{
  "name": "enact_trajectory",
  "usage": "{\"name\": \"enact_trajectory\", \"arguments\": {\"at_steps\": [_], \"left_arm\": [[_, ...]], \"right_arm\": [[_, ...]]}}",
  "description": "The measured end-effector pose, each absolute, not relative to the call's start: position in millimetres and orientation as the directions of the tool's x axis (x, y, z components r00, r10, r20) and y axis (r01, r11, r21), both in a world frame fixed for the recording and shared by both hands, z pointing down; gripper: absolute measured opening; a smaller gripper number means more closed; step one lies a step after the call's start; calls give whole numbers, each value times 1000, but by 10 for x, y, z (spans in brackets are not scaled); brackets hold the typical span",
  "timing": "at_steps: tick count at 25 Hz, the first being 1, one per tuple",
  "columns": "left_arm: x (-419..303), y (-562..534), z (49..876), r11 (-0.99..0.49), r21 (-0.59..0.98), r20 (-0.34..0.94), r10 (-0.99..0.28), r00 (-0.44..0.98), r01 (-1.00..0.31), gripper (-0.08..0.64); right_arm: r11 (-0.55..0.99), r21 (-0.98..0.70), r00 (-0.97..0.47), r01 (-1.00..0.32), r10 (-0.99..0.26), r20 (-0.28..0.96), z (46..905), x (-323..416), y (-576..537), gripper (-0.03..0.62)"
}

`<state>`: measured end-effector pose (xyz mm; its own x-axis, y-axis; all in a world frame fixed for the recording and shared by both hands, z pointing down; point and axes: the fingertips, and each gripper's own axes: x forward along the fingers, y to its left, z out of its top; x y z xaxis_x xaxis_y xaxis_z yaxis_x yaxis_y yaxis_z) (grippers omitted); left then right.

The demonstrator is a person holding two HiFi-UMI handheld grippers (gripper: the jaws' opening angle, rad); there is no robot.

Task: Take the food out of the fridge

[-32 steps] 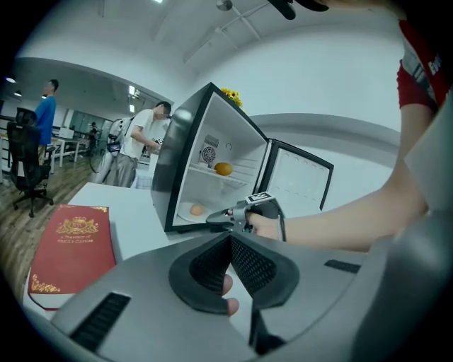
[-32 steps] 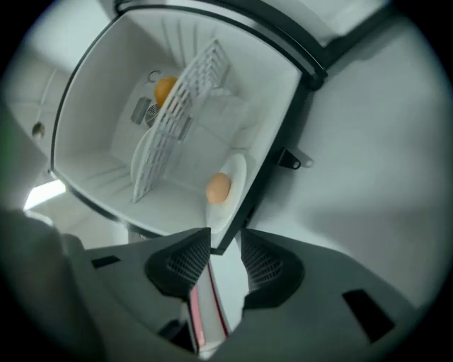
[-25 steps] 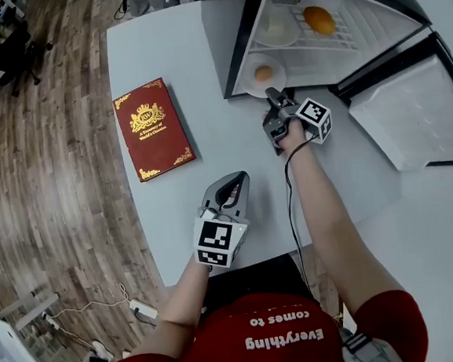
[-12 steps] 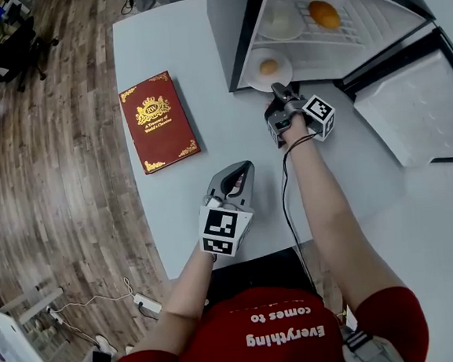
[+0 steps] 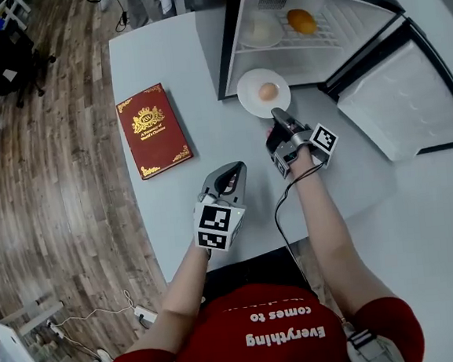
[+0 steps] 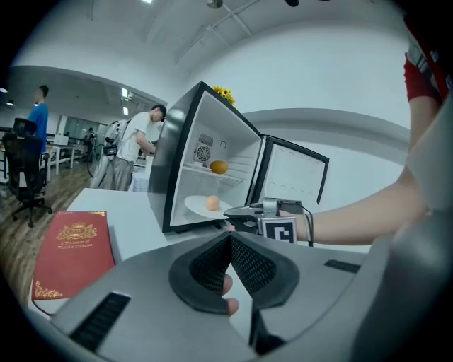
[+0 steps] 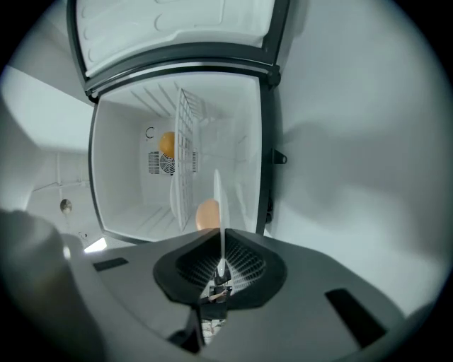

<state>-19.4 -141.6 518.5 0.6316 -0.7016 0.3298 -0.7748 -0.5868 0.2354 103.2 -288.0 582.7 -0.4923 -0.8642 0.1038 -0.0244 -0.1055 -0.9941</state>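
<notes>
While our right gripper point(image 5: 278, 118) pinches the near rim of the white plate point(image 5: 249, 82), just outside the fridge point(image 5: 228, 42), we judge it stiff, slick and breakable, its small round food point(image 5: 267, 92) free to roll, so level carriage matters; our left gripper point(image 5: 236, 170) rests closed, empty.

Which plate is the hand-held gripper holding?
The plate carrying the small tan food: the right hand-held gripper pinches its rim at the fridge's mouth. The other plate sits on the wire shelf inside, beside the orange food.
</notes>
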Motion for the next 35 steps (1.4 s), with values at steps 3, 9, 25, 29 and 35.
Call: {"name": "enact_trajectory", "arguments": {"at_steps": [3,9,25,29,35], "left_arm": [[-135,-1329,5132,-603,246,318,-689,651,-759,0],[-21,-1102,4988,-642,272,287,-657,697,-717,0],[-416,-609,5388,-586,295,376,-655,656,-755,0],[-511,-560,5528,-562,299,412,-653,636,-771,0],[-611,-476,5708,-514,341,456,-641,617,-787,0]], "right_arm": [[-74,-997,-511,10,-858,59,5673,1060,-2533,25],[-42,-998,-561,42,-828,11,5452,1024,-1737,25],[-228,-971,-711,-68,-672,207,6384,469,-438,25],[-293,-953,-723,-81,-641,259,6648,313,-372,25],[-356,-917,-727,-177,-581,366,6868,202,-303,25]]}}
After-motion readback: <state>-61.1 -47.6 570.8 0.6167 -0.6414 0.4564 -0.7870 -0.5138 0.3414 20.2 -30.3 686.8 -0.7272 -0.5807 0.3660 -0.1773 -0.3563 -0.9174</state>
